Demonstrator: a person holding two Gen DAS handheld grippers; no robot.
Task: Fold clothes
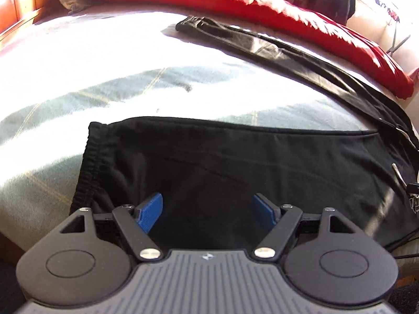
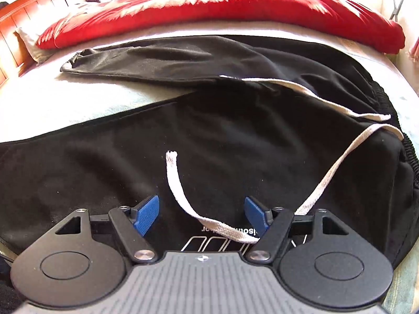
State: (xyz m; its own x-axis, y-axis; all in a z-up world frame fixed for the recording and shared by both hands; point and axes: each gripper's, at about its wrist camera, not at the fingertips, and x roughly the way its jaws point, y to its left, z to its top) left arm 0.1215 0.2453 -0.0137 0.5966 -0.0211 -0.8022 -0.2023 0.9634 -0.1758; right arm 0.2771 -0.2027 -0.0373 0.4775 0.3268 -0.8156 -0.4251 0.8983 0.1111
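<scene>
I can't read the white print on the black trousers, half hidden behind my right gripper, and the left wrist view cuts the waistband off at its right edge.

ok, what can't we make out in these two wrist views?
- Left wrist: black pants run off the right edge, waistband unseen.
- Right wrist: white print cut off by the right claw body, unreadable.
- Right wrist: drawstring partly hidden behind the claw arm.

Each gripper, left gripper and right gripper, has blue ribbed fingers, black linkage arms, silver screws and a grey ridged body.
</scene>
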